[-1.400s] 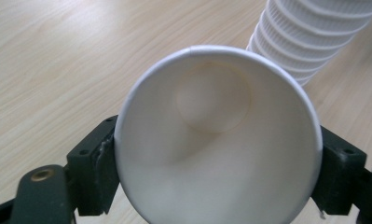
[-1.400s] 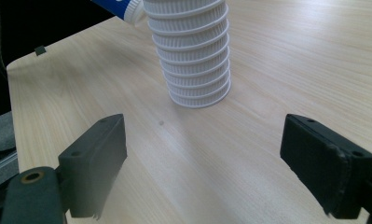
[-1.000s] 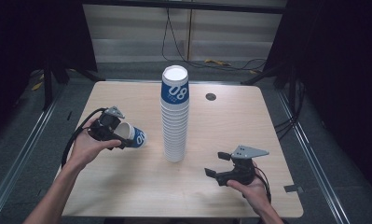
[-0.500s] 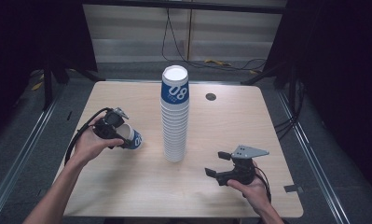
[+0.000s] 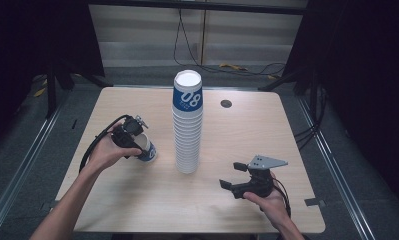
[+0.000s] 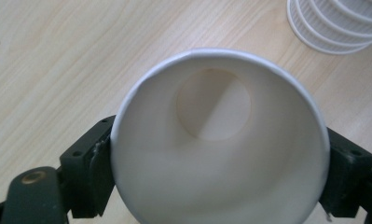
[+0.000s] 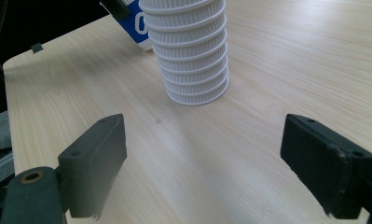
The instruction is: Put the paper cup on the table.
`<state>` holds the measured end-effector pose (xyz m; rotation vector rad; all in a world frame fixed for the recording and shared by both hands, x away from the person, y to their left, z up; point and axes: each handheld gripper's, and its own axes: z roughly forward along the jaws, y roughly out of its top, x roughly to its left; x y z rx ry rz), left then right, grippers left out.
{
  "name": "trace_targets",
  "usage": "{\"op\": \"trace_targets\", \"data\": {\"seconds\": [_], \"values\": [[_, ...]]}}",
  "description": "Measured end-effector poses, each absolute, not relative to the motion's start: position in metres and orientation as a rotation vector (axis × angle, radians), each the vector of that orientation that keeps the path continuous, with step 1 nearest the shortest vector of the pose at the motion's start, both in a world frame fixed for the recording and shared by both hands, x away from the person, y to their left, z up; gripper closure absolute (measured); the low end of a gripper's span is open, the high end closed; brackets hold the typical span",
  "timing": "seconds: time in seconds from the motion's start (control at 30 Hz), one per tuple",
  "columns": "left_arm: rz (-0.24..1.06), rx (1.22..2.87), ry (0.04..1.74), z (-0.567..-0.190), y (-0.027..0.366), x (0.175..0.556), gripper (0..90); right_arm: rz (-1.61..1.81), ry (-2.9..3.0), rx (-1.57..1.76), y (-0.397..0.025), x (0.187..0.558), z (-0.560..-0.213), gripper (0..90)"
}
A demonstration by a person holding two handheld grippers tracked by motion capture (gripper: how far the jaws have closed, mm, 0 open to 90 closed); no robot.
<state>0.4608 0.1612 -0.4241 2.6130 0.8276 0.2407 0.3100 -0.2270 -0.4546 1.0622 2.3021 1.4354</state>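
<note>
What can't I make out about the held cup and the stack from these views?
- Cup in the left tool: its outer wall and print, hidden in the left gripper view behind its own open mouth.
- Whether the cup touches the table: hidden by the hand in the high view.
- Stack of cups: its top, cut off by the right gripper view's upper edge.

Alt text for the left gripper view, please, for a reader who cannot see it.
A white paper cup is seen from its open mouth, clamped between the left gripper's two black jaws, with its round bottom visible inside. Behind it is a pale wooden table, and the ribbed rims at the base of a cup stack sit at top right.
</note>
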Motion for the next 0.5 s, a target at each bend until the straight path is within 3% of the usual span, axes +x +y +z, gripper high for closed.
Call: {"op": "trace_targets", "data": {"seconds": [0.5], "values": [[0.213, 2.624, 0.788, -0.437, 0.154, 0.465, 15.0, 1.429, 2.308, 1.071, -0.225, 0.310, -0.458, 14.5]]}}
